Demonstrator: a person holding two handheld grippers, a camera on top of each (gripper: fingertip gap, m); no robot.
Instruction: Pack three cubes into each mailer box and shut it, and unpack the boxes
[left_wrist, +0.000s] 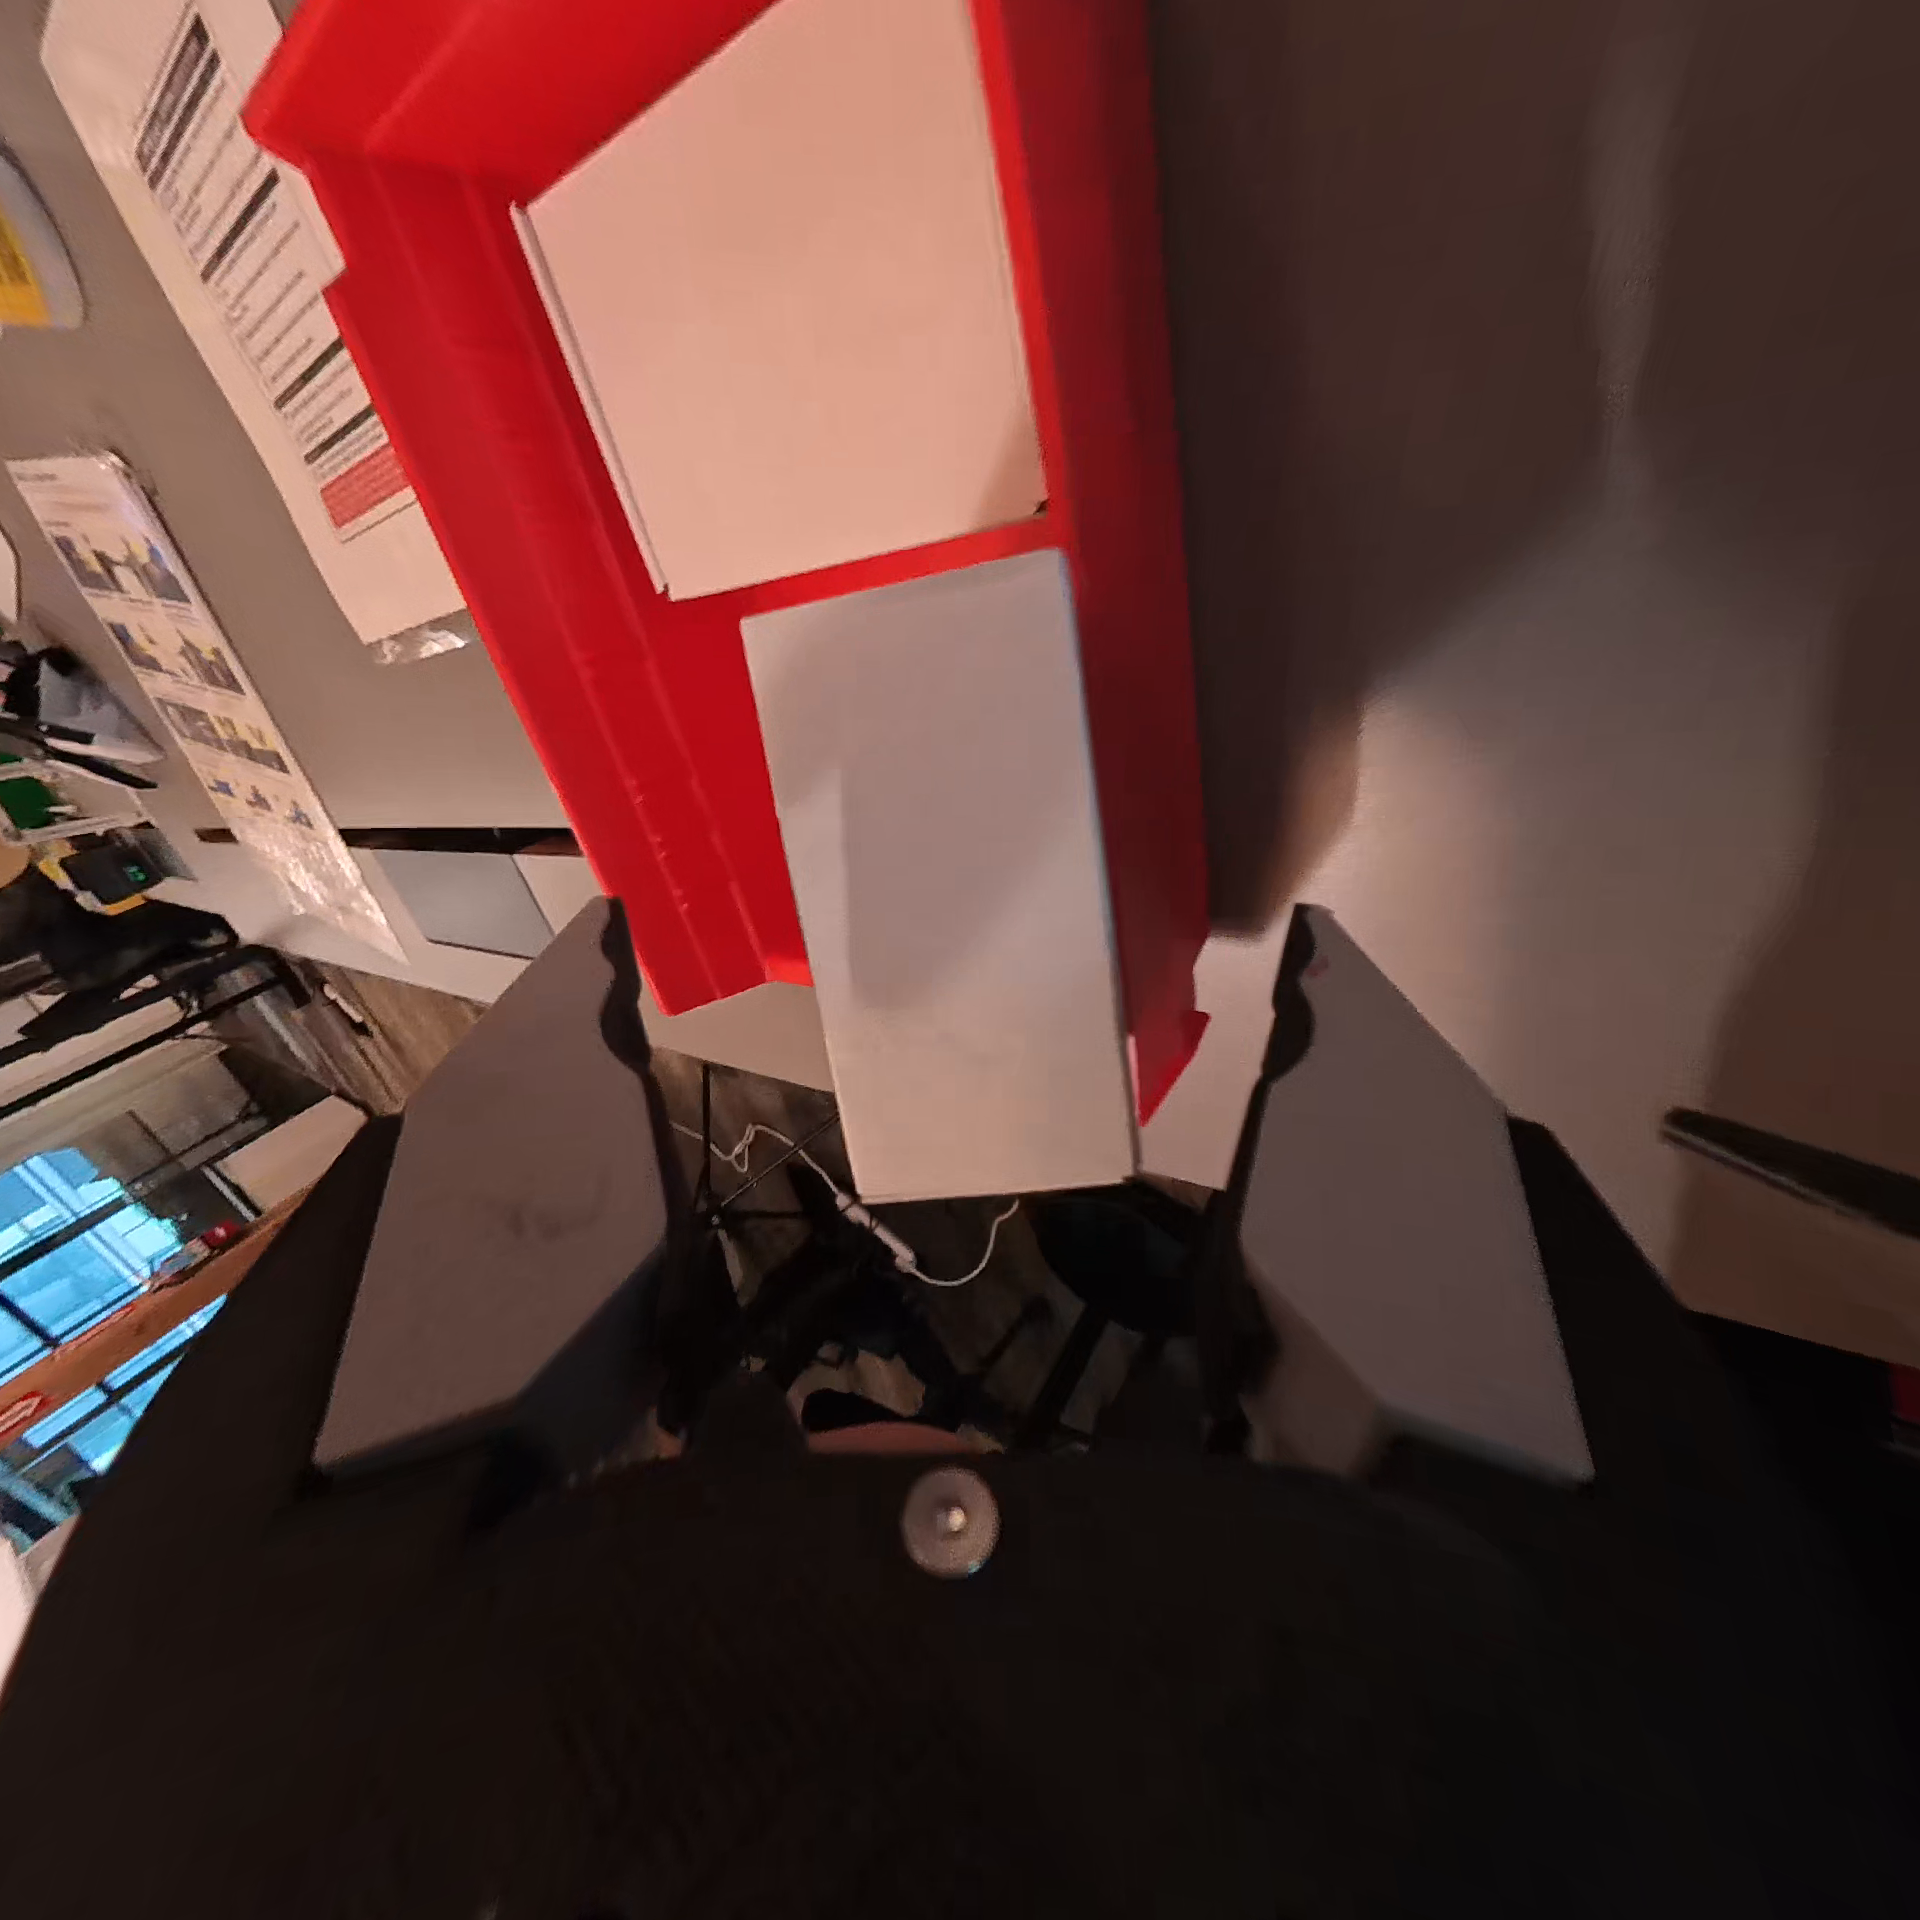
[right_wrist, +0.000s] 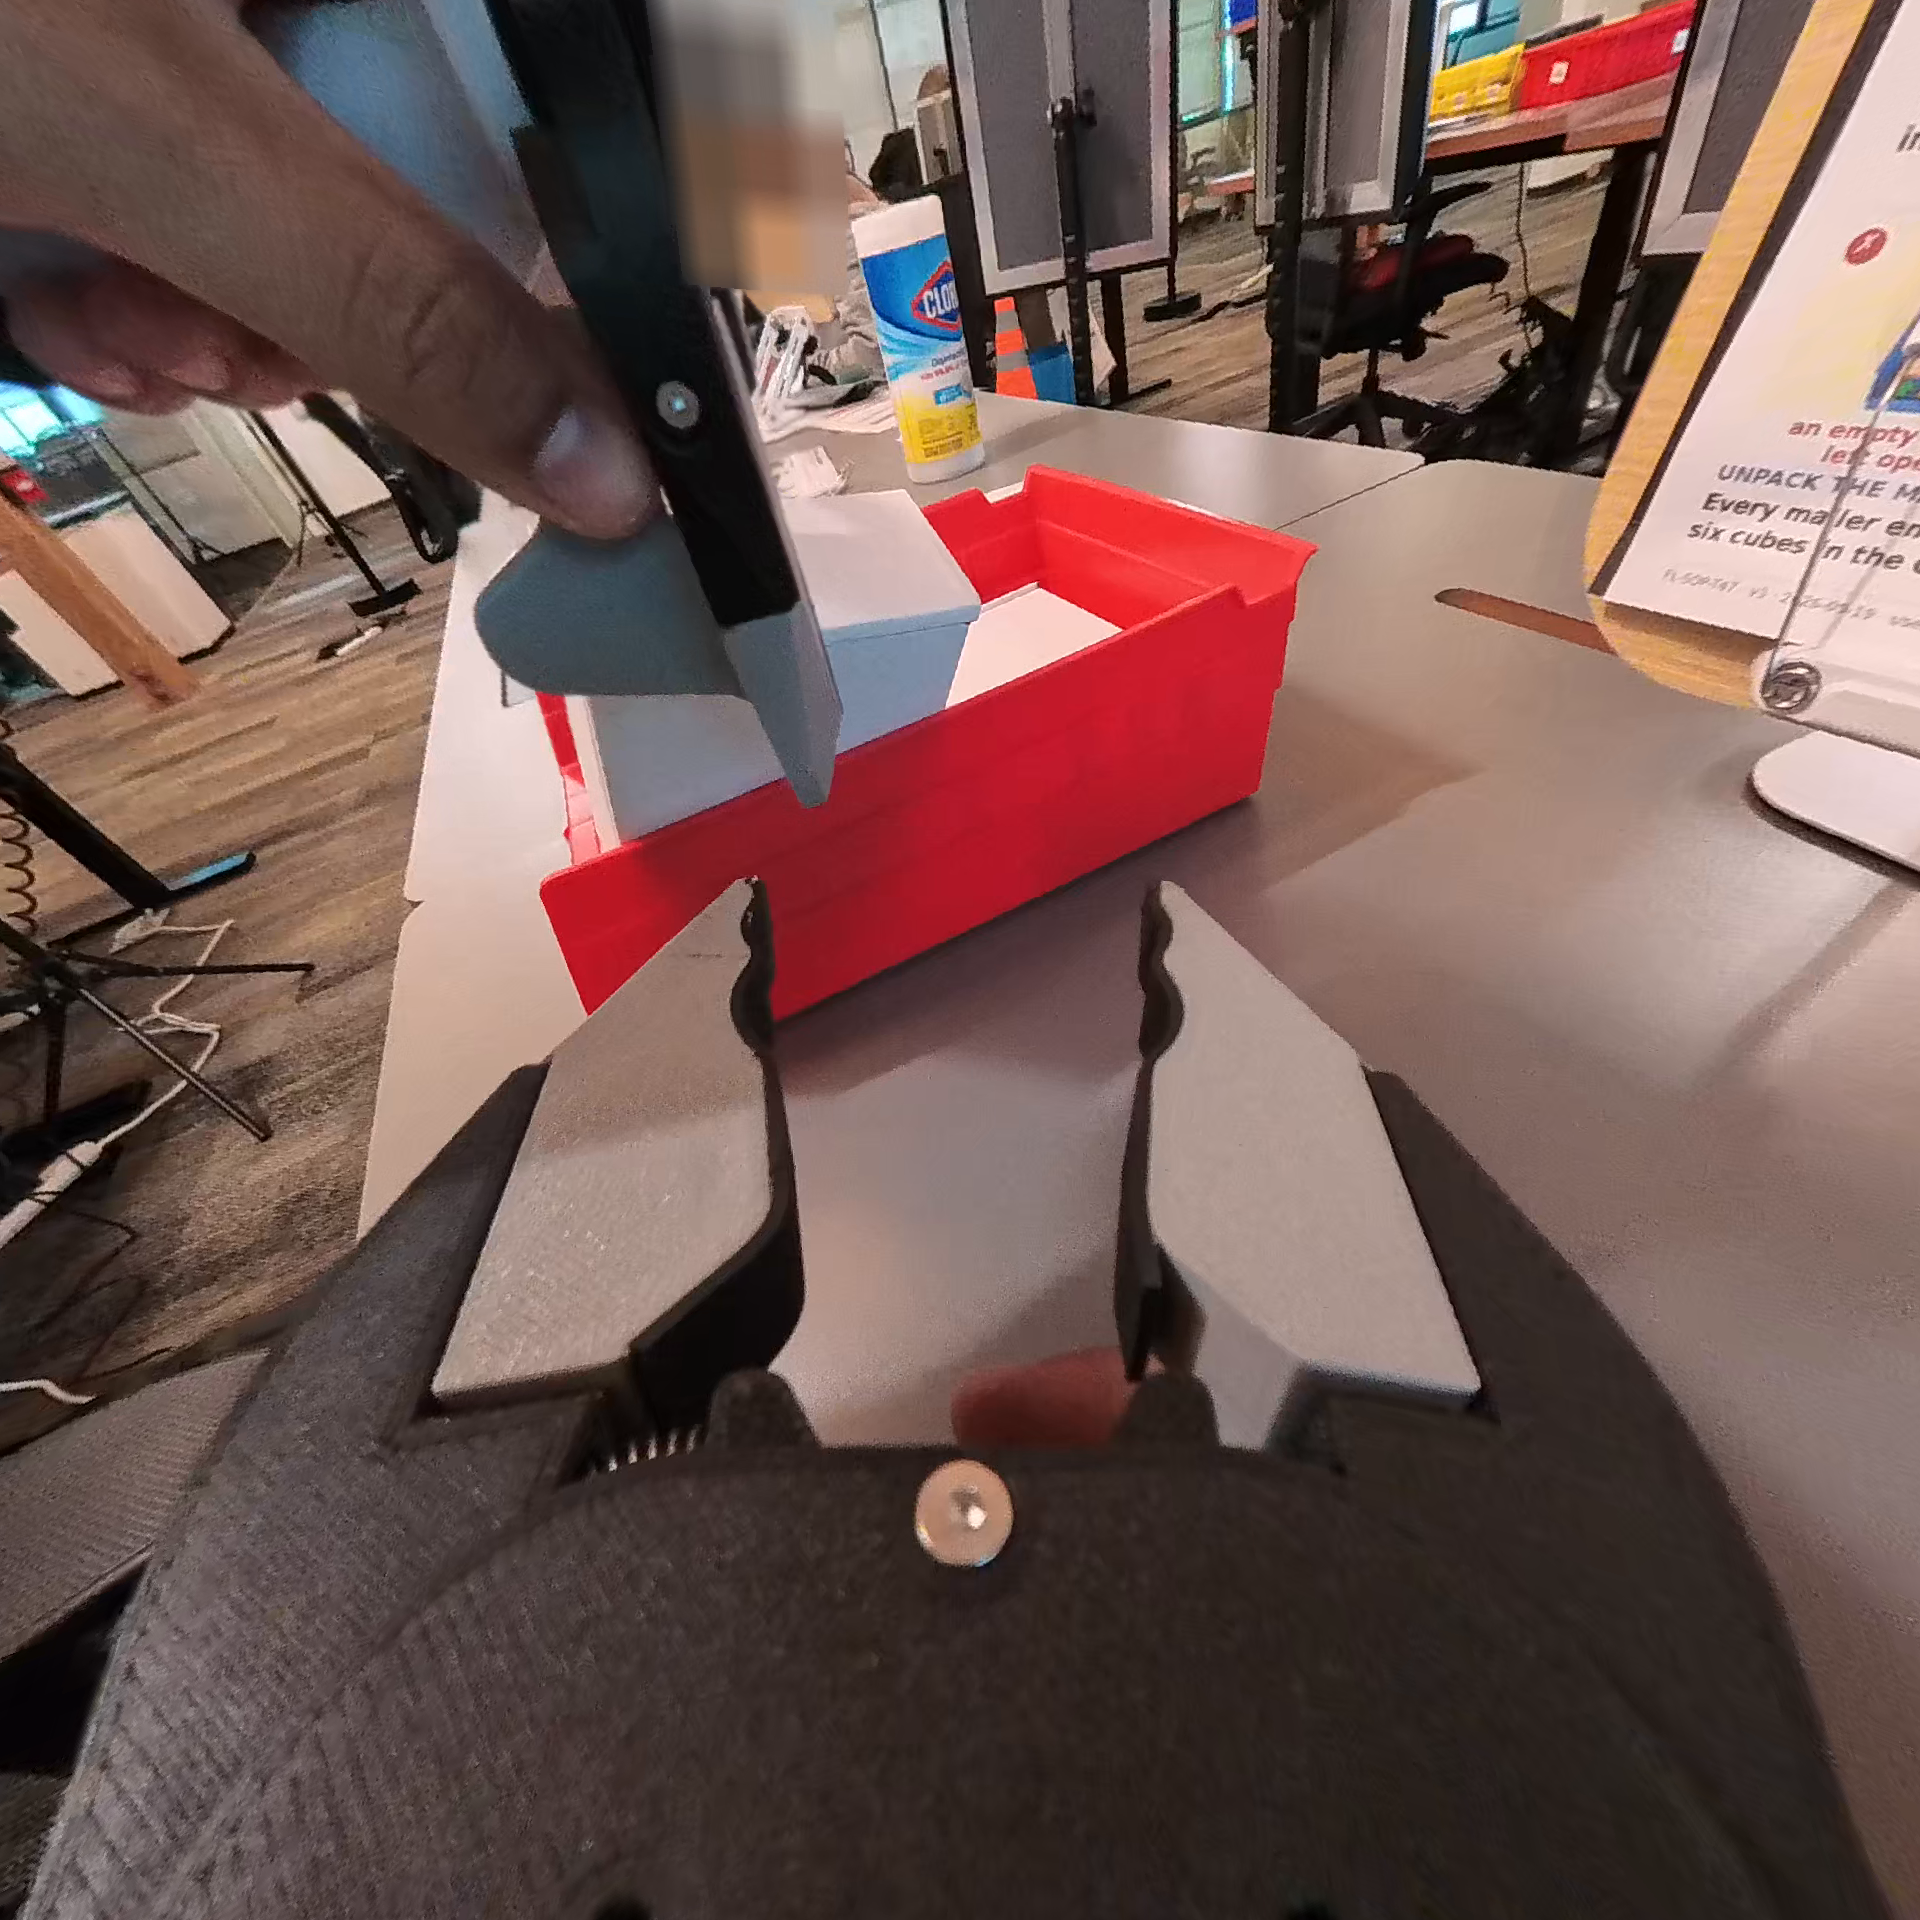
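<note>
Now, line by line
Red bin (right_wrist: 997, 790): sits on the grey table (right_wrist: 1507, 1039), near its left edge; two white mailer boxes lie in it, both shut
Near mailer box (left_wrist: 966, 883): tilted, one end raised over the bin's short wall and poking out beyond it (in the right wrist view it leans up on the other box)
Far mailer box (left_wrist: 790, 353): lies flat on the bin floor, deeper in the bin
Left gripper (left_wrist: 956, 935): spread wide, holding nothing; the raised end of the near mailer box lies between its two fingertips, closer to the right-hand finger, and I cannot tell whether either finger touches it
Right gripper (right_wrist: 951, 914): parted about halfway, holding nothing, low over bare table just in front of the bin's long side wall, apart from both boxes
Hand (right_wrist: 312, 239): grips the left gripper from above, thumb on its grey side
Wipes canister (right_wrist: 920, 343): upright on the table behind the bin
Instruction sign (right_wrist: 1787, 343): stands at the right
</note>
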